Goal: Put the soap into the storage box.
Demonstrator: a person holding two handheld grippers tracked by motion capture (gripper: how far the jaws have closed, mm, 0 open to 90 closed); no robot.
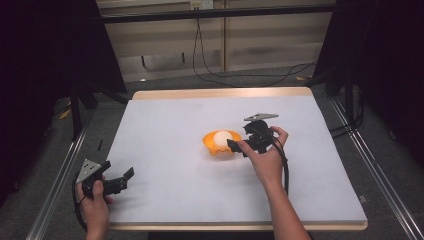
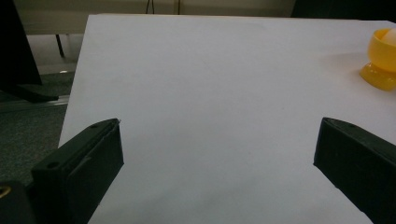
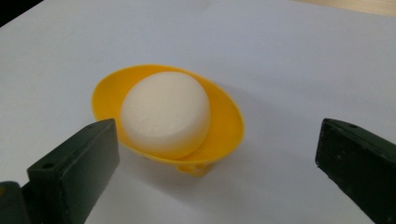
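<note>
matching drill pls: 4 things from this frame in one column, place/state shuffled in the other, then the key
1. left gripper
2. right gripper
3. white puck
4. yellow dish

A. sits inside the dish
B. open, at the table's near left corner, over bare sheet
C. stands mid-table on a small foot
D. open, right beside the dish

Pairs: 1-B, 2-D, 3-A, 4-C

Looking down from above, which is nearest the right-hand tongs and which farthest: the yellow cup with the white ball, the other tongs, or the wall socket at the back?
1. Yellow cup holding the white ball: just left of the right tongs.
2. Left tongs: near-left table corner.
3. Wall socket: far back, beyond the table.
</note>
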